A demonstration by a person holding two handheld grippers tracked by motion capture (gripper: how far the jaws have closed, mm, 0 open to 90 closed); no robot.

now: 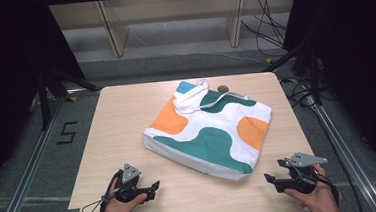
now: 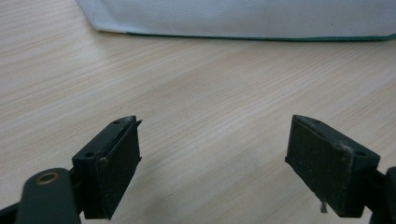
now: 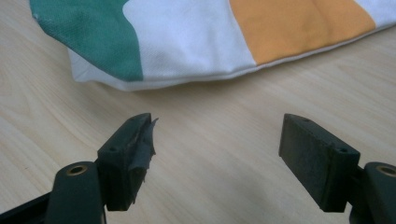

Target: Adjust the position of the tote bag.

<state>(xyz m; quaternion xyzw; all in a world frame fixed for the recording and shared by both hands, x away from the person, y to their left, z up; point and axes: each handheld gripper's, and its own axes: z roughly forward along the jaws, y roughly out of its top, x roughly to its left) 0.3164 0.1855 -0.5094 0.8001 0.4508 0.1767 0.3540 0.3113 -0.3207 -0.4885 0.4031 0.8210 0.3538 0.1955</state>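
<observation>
Tote bag (image 1: 208, 128) lies flat at the frame's centre on the surface (image 1: 122, 120). We hold the left claw (image 1: 154, 187) and right claw (image 1: 271, 177) spread, empty, near the bottom edge. Likely we are only approaching; next we must reach its handles (image 1: 191, 98).

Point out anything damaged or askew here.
In the right gripper view, the pad on one of the right gripper's fingers is frayed and peeling. The white, green and orange fabric tote bag lies skewed on the table.
</observation>
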